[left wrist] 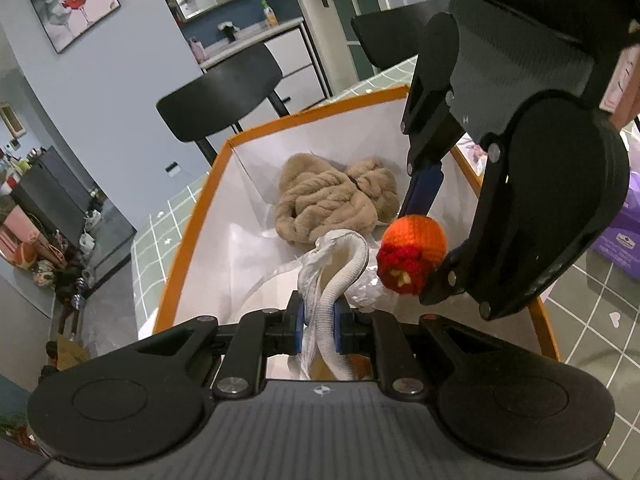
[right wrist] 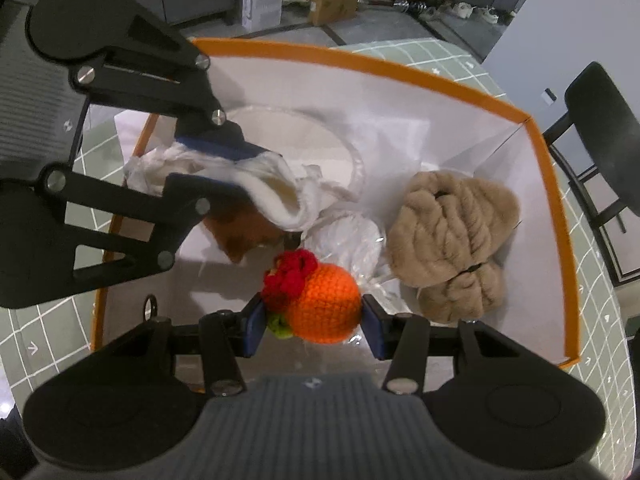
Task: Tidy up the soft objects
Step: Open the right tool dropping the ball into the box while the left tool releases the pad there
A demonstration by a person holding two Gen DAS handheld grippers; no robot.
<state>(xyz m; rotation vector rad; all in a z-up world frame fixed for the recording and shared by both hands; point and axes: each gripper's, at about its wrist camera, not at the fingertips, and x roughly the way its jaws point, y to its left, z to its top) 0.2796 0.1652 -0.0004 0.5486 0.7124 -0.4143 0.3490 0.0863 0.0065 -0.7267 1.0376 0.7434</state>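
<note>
Both grippers hang inside an orange-rimmed box (left wrist: 192, 220) (right wrist: 360, 62) with white walls. My left gripper (left wrist: 319, 322) (right wrist: 224, 164) is shut on a white knitted piece wrapped in clear plastic (left wrist: 340, 276) (right wrist: 276, 188), pinched between its blue pads. My right gripper (right wrist: 314, 322) (left wrist: 430, 256) is shut on an orange crocheted ball with a red flower (right wrist: 324, 306) (left wrist: 414, 252), held low over the box floor. A beige fluffy bundle (left wrist: 332, 200) (right wrist: 456, 236) lies against the far wall of the box.
The box stands on a green tiled tablecloth (right wrist: 48, 332) (left wrist: 600, 332). Black chairs (left wrist: 224, 96) (right wrist: 600, 136) stand at the table's edge. A brown item (right wrist: 240, 232) and crumpled clear plastic (right wrist: 352, 240) lie on the box floor. A purple package (left wrist: 624, 236) sits right of the box.
</note>
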